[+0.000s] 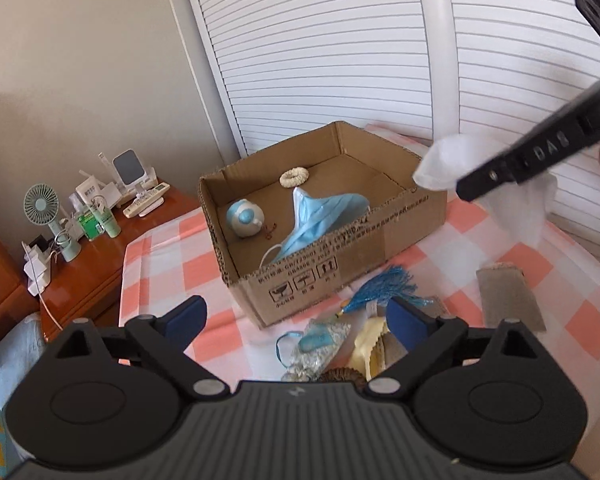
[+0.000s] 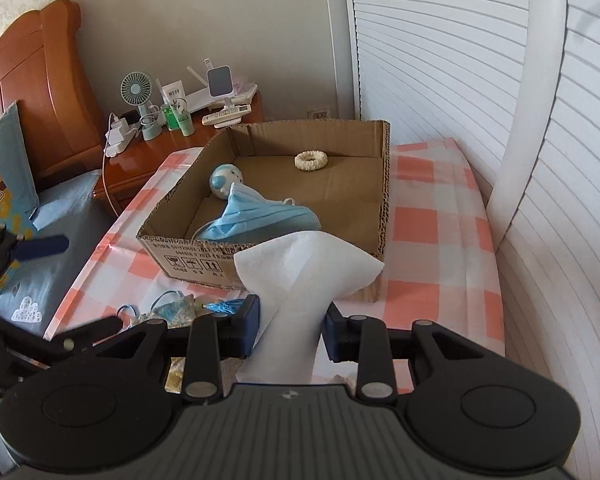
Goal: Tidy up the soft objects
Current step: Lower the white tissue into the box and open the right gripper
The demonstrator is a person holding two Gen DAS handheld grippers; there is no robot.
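Note:
An open cardboard box [image 1: 400, 228] [image 2: 188, 256] sits on a pink-and-white checked cloth. Inside lie a blue face mask [image 1: 324, 216] [image 2: 256, 220], a round blue-and-white toy [image 1: 244, 218] [image 2: 224, 180] and a cream scrunchie [image 1: 294, 178] [image 2: 311, 160]. My right gripper [image 2: 292, 324] is shut on a white tissue [image 2: 300, 268] [image 1: 444, 164], held just in front of the box's near wall. My left gripper [image 1: 296, 316] is open with nothing between its pads. It hovers over a pile with a blue tassel [image 1: 384, 288], a patterned pouch [image 1: 320, 340] and a yellow cloth [image 1: 368, 348].
A grey card piece [image 1: 508, 296] lies on the cloth right of the pile. A wooden nightstand [image 1: 100, 264] [image 2: 140, 160] on the left carries a small fan [image 1: 44, 204], bottles and remotes. White louvred doors [image 2: 440, 60] stand behind the box. A wooden headboard [image 2: 32, 72] is at far left.

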